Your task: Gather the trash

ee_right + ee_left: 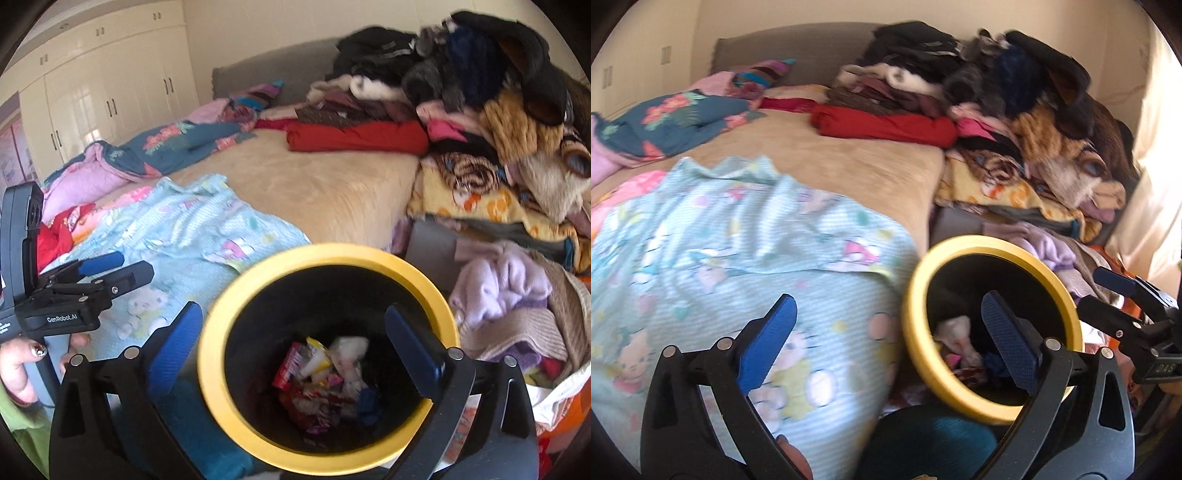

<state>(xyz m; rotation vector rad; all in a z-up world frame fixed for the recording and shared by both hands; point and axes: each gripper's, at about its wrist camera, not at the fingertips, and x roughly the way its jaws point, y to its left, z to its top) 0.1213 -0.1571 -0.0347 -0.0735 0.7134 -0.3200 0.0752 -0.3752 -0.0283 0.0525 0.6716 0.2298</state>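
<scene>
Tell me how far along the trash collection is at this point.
Done: wrappers and crumpled paper already lie at the bottom of the yellow-rimmed bin. In hand: nothing; the left tool and right tool both stand open and empty over the bin. Left: no loose trash shows on the bed, only clothes and blankets.

A tan bed bears a pale blue sheet near left, a red cloth far, and heaped clothes right. Cream wardrobes stand far left.
</scene>
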